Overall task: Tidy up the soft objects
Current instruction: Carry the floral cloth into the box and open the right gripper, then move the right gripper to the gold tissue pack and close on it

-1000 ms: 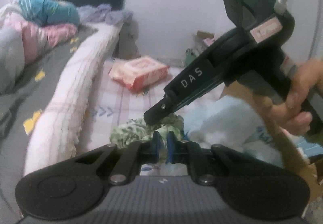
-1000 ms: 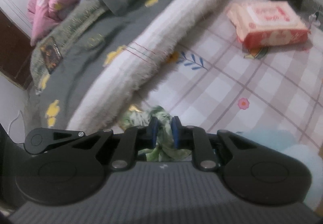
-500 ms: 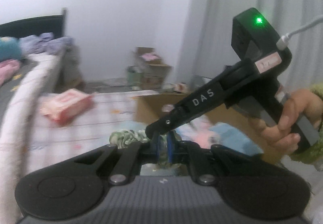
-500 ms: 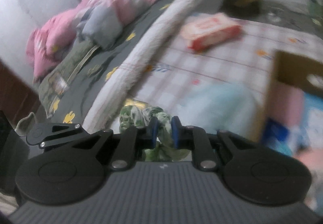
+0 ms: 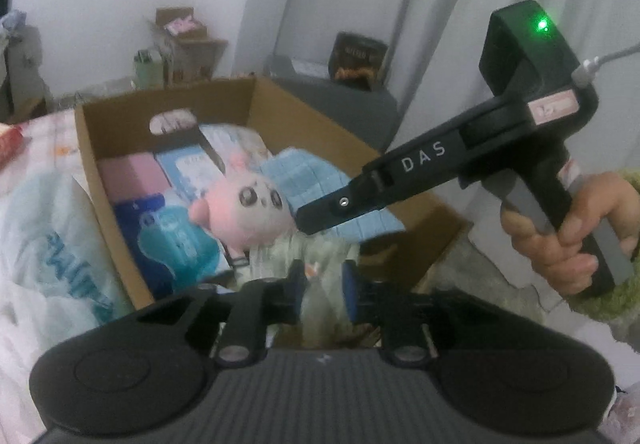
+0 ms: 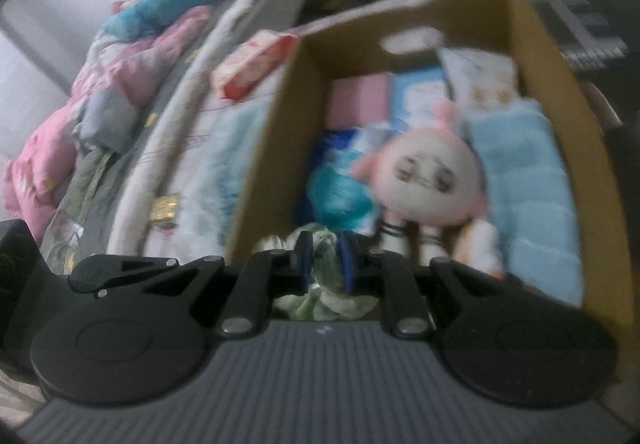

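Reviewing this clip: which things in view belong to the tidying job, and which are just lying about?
Job in hand:
- green patterned cloth, between both hand-held grippers
- cardboard box
- pink plush doll, in the box
- light blue towel, in the box

Lying about:
- pink tissue pack
- bedding heap

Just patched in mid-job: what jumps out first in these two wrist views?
A pink plush doll lies face-up in the open cardboard box, beside a folded blue towel. Both grippers hang over the box's near end with a green-patterned cloth between them; the right gripper is clamped on it, and the left gripper has just been opening.
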The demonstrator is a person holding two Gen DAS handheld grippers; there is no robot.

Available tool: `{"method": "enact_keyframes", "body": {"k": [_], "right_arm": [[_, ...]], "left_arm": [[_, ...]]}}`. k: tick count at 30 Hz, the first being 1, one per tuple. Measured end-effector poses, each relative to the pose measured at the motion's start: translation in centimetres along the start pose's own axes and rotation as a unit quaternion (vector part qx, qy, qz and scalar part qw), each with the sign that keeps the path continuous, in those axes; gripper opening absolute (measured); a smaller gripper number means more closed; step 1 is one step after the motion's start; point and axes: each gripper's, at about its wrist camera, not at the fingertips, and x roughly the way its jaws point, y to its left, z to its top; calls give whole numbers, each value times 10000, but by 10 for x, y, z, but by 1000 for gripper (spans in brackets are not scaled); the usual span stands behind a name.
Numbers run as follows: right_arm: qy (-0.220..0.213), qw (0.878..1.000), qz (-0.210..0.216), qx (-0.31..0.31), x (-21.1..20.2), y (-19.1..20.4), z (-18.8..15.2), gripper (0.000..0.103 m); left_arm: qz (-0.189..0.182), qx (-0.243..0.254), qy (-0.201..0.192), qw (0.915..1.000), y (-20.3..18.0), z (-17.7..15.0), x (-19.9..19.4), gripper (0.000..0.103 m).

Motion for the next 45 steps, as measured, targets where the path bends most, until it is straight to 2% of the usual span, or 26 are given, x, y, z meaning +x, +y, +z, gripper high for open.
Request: {"method": "enact_keyframes", "body": {"k": [4, 10, 14, 20, 24, 27, 29, 32, 38, 45], "right_arm": [[111, 9997, -203, 80, 10, -23, -10, 14], [271, 9989, -394, 24, 26, -33, -5, 14], [265, 9991, -345, 26, 28, -33, -2, 16], [199, 9994, -292, 58, 22, -28, -2, 17], [130, 9997, -199, 76, 18, -18, 1, 26], [71, 9999, -131, 8, 16, -5, 5, 37], [35, 9999, -79, -76, 15, 6, 8, 48], [23, 9997, 25, -236, 17, 24, 14, 53], [240, 9968, 312, -694, 37, 75, 28, 56], [667, 9869, 723, -1278, 85, 156, 49, 56]], "left_arm": [[130, -40, -36, 9999, 6, -3, -4, 30], [465, -170, -203, 9986, 13, -4, -24, 35], [632, -292, -379, 9969, 20, -6, -48, 40], [918, -459, -647, 9926, 33, -7, -73, 57], [1103, -519, -752, 9897, 42, -13, -89, 65], [1265, -591, -771, 9872, 50, -20, -99, 71], [1375, -675, -780, 9851, 55, -26, -107, 73], [1565, -844, -767, 9811, 67, -40, -118, 75], [1963, -1365, -771, 9679, 102, -67, -143, 75], [2667, -1545, -804, 9479, 134, -91, -162, 75]]}}
